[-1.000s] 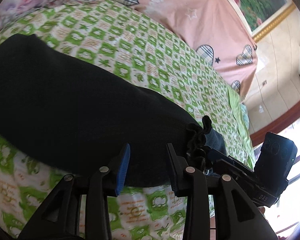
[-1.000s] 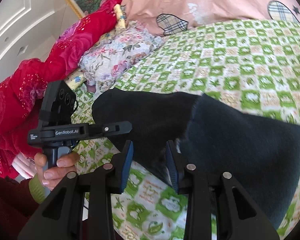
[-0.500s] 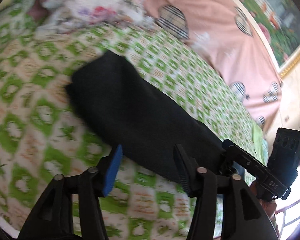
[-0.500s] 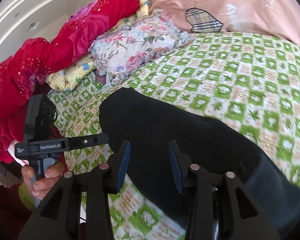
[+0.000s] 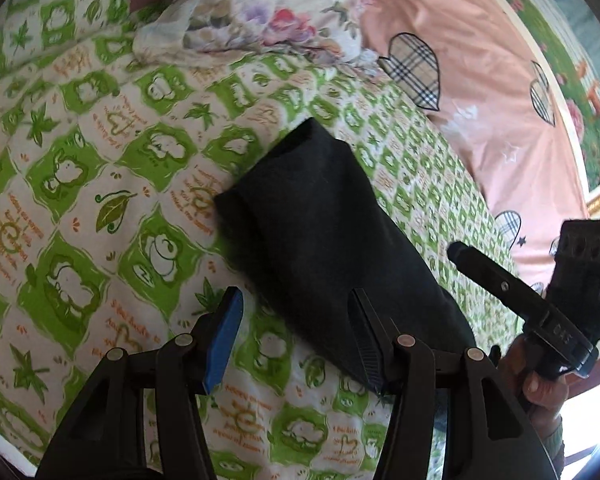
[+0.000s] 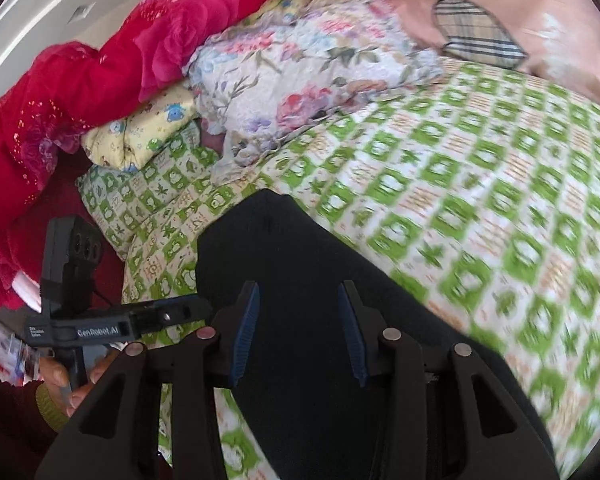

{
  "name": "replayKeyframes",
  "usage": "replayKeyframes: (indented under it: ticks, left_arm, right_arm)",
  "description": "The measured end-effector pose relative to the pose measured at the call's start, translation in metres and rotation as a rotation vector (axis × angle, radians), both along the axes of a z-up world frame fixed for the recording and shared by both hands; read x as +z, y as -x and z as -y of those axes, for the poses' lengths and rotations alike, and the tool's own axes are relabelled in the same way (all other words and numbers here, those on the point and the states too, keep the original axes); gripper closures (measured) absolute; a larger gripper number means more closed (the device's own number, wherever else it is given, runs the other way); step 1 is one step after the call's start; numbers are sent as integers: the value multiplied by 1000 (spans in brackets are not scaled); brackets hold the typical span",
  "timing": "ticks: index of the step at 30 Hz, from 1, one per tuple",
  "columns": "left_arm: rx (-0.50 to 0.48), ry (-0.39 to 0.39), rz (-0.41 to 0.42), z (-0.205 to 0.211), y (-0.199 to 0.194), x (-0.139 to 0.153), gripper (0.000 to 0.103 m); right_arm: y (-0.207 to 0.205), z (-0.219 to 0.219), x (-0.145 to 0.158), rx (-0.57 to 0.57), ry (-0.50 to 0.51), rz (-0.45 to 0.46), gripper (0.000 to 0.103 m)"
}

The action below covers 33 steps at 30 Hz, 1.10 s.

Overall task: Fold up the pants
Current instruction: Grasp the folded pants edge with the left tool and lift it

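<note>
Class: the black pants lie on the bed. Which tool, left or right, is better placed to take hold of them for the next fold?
Probably the right tool: its open jaws hang over the black pants. The left tool is open too, but mostly over the green sheet, with only one finger near the pants' edge.

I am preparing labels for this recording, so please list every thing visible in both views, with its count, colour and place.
pants: one, black, folded into a long strip, lying on the sheet
bed sheet: one, green and white check, under the pants
floral pillow: one, pale with flowers, beyond the pants
pink cover: one, with plaid hearts, far side
red blanket: one, bunched at the bed's left end
yellow cloth: one, below the red blanket
left gripper: open, empty
right gripper: open, above the pants
</note>
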<state>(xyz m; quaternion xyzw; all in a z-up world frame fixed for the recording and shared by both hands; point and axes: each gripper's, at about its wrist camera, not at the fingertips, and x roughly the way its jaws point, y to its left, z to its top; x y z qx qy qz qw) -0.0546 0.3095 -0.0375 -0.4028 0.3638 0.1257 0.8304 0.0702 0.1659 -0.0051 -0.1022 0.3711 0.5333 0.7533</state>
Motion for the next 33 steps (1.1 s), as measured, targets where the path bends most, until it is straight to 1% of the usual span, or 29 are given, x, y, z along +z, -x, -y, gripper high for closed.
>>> replayKeyframes:
  ticks: [3, 5, 9, 12, 13, 15, 16, 17, 20, 21, 23, 26, 30, 33]
  left_arm:
    - [10, 26, -20, -7, -3, -8, 48]
    - [13, 43, -17, -10, -3, -12, 48]
    - [14, 44, -12, -14, -10, -14, 48]
    - [20, 57, -5, -18, -13, -18, 50]
    - [20, 56, -4, -19, -14, -18, 51]
    - [24, 47, -1, -19, -17, -19, 60]
    - [23, 44, -5, -20, -20, -20, 67]
    - [21, 49, -7, -21, -21, -21, 67]
    - [31, 69, 2, -25, -22, -25, 71]
    - [32, 71, 3, -26, -22, -25, 72]
    - [31, 66, 6, -25, -21, -24, 78]
    - [19, 48, 21, -20, -19, -15, 83]
    - [-8, 16, 54, -6, -20, 6, 85]
    - [-45, -23, 97, 12, -19, 30, 86]
  right_arm:
    - [-12, -26, -3, 52, 39, -5, 61]
    - [-19, -38, -6, 78, 60, -19, 61]
    - [-37, -62, -15, 124, 94, -52, 61]
    - [-48, -75, -22, 138, 129, -62, 61]
    - [-51, -79, -25, 138, 140, -70, 61]
    - [-59, -86, -31, 144, 149, -103, 61]
    - [-62, -89, -33, 153, 145, -125, 61]
    - [-65, -93, -36, 165, 142, -152, 61]
    - [-66, -102, -43, 189, 152, -191, 61]
    - [-65, -105, -46, 198, 160, -209, 63]
    - [-60, -107, -48, 205, 169, -183, 74]
    - [-54, -101, -42, 205, 150, -158, 83]
    - [-44, -82, -20, 200, 83, -123, 85]
    - [-39, -60, 3, 182, 9, -108, 85]
